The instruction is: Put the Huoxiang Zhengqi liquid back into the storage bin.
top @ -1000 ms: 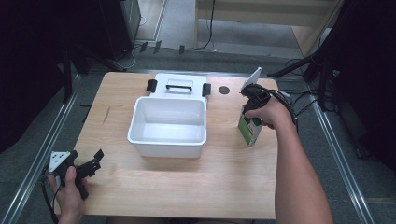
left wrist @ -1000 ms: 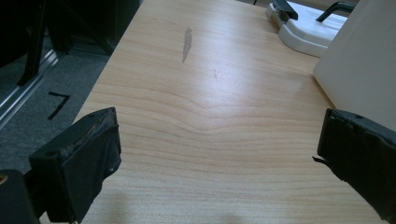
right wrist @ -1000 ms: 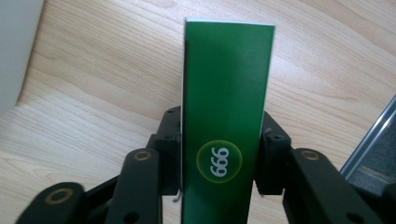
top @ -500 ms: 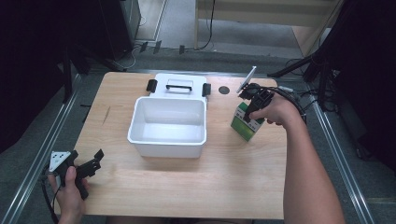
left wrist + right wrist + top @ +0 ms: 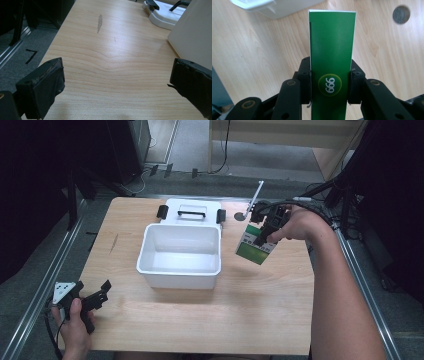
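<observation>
Right gripper view shows my right gripper (image 5: 329, 86) clamped on the green carton (image 5: 331, 50), tilted just right of the white bin (image 5: 180, 255), while my left gripper (image 5: 117, 87) rests wide open at the table's (image 5: 210, 320) near-left corner.

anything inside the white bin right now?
The white rectangular plastic bin looks empty: bare white floor in the high view. The strip behind its near wall is hidden. The green carton is outside, in the right tool.

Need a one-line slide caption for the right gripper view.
Right gripper shut on a green box, held above the wooden table.
</observation>
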Action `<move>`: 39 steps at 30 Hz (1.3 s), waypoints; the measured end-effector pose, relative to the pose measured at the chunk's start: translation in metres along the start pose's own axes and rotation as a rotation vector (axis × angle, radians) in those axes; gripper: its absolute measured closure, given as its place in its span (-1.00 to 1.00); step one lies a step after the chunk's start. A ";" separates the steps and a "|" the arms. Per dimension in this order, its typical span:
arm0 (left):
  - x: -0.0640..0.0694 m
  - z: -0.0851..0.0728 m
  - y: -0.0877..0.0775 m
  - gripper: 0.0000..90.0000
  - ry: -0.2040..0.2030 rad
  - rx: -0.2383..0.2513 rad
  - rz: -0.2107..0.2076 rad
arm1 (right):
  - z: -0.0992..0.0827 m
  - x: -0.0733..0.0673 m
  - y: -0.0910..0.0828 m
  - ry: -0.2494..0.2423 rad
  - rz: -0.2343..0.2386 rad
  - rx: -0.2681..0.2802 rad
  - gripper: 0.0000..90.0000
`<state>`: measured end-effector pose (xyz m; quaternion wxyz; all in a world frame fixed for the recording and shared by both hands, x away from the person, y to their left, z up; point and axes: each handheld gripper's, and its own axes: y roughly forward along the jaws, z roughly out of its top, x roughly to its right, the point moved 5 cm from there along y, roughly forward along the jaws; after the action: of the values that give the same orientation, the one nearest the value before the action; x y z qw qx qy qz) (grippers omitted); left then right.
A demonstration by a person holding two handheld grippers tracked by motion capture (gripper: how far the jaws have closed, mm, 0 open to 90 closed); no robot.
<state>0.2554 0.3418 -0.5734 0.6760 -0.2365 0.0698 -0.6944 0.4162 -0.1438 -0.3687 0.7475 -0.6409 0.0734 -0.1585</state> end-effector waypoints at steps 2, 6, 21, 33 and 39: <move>0.000 0.000 0.000 -1.00 0.002 -0.001 0.000 | 0.006 -0.002 -0.009 -0.027 -0.001 0.008 0.44; 0.000 0.000 0.000 -1.00 0.002 -0.001 -0.001 | 0.022 -0.010 -0.028 -0.071 0.001 0.016 0.44; 0.000 0.000 0.000 -1.00 -0.004 -0.002 -0.003 | 0.077 -0.036 -0.056 -0.167 0.013 0.029 0.44; 0.000 0.000 0.000 -1.00 -0.006 -0.003 -0.003 | 0.111 -0.052 -0.054 -0.227 0.014 0.046 0.44; 0.000 0.000 0.000 -1.00 -0.006 -0.005 -0.003 | 0.121 -0.055 -0.046 -0.273 0.015 0.042 0.43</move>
<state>0.2558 0.3420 -0.5736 0.6746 -0.2403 0.0690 -0.6945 0.3960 -0.0186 -0.3086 0.7650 -0.6401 -0.0274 -0.0656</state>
